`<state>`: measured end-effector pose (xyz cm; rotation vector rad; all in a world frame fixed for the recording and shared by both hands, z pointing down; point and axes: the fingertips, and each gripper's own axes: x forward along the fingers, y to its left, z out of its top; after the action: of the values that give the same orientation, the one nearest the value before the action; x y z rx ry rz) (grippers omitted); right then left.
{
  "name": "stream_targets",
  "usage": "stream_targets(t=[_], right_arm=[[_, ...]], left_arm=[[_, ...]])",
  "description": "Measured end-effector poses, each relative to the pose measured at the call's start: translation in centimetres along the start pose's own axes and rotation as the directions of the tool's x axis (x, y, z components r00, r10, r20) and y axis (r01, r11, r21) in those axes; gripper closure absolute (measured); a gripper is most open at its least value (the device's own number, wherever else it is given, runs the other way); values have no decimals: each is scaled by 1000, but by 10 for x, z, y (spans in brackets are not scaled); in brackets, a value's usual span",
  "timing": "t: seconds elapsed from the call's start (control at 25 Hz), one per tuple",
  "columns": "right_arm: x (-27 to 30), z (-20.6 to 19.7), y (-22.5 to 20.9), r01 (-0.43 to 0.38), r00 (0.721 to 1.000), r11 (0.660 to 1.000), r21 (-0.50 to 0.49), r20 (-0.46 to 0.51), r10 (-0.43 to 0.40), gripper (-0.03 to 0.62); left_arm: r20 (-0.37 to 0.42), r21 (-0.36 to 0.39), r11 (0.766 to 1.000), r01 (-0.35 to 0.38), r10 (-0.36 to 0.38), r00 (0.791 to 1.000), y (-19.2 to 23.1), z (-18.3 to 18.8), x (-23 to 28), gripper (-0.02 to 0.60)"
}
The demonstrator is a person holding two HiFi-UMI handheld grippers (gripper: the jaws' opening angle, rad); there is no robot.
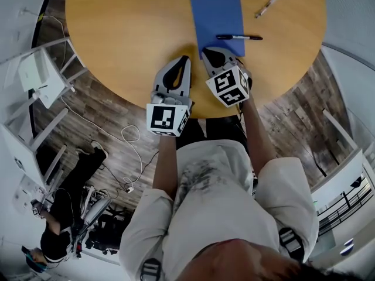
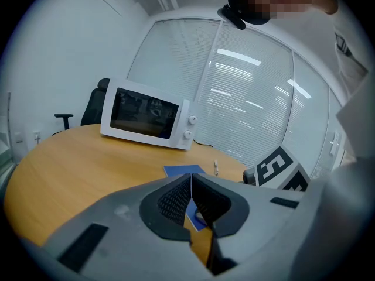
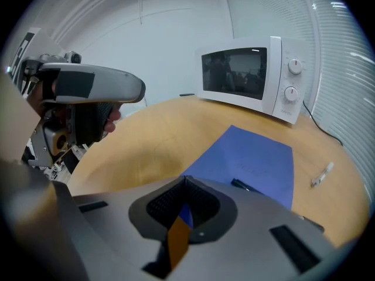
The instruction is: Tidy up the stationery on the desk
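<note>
A blue notebook (image 1: 218, 23) lies on the round wooden table (image 1: 129, 22), towards its far right. A black pen (image 1: 239, 37) lies across the notebook's near right edge, and a white pen (image 1: 267, 6) rests on the bare wood beyond it. My left gripper (image 1: 185, 58) hovers over the table's near edge, shut and empty, just left of the notebook's near corner. My right gripper (image 1: 205, 51) is beside it at that corner, also shut with nothing between its pads. In the right gripper view the notebook (image 3: 252, 160) and black pen (image 3: 246, 186) sit just ahead of the gripper (image 3: 186, 179).
A white microwave (image 2: 146, 115) stands at the table's far side, with a black office chair (image 2: 94, 101) behind it. Beside the table are a white rack (image 1: 35, 75), cables on the wooden floor (image 1: 126, 151), and a person (image 1: 64, 215) low at the left.
</note>
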<state>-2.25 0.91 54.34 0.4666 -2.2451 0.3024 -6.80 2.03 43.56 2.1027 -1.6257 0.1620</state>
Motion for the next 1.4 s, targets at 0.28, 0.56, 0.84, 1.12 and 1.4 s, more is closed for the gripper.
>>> stream_targets(t=[0.28,0.56,0.84,1.12,1.4], right_arm=[[16,12,35,9,1000,1000,21,-3,-9,531],[25,23,64,3,1000,1000,28,-5,-3,531],[37,33,91,-14,1000,999,31,-7,14,531],[45,41,118,-24,1000,999,34,-4,24,531],[51,43,133,-28,1000,998,50,-2,28,531]], left_arm=[[-8,-7,1000,10,-10,1000,31,-5,-25,569],[-11,-12,1000,17,-17,1000,49,-7,-42,570],[-12,-22,1000,5,-5,1000,65,-11,-56,570],[-14,-28,1000,-14,13,1000,78,-15,-69,569],[-19,-34,999,-38,37,999,89,-21,-78,569]])
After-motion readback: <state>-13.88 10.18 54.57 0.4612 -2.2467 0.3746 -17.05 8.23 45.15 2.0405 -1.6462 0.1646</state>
